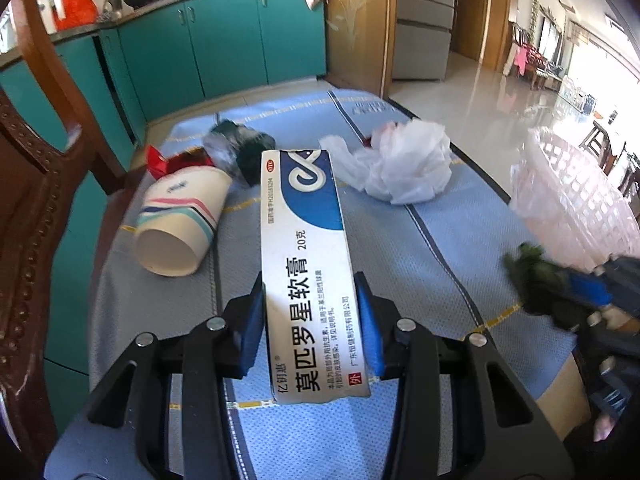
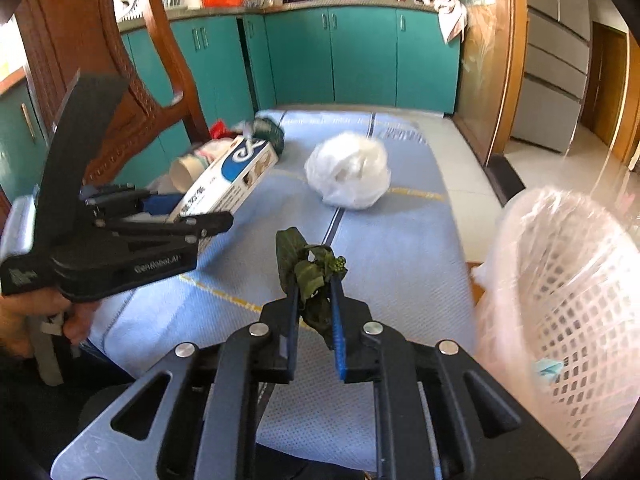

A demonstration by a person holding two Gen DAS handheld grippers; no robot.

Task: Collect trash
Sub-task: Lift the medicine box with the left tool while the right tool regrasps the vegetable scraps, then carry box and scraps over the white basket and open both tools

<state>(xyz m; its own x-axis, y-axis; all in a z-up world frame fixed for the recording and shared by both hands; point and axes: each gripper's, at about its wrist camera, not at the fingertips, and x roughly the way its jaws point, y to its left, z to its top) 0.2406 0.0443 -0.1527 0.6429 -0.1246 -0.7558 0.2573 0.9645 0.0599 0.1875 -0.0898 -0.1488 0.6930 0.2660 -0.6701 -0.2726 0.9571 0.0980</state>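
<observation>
HIDDEN: your left gripper is covering the paper cup; basket cut off at right | POSE: both tilting down over the blue mat | GRIP: left clamping the ointment box, lifted; right gripper pinching wilted greens beside basket

Squeezing a long white and blue box between the left gripper pads, above a blue cloth. Lying behind: paper cup, white bag.
</observation>
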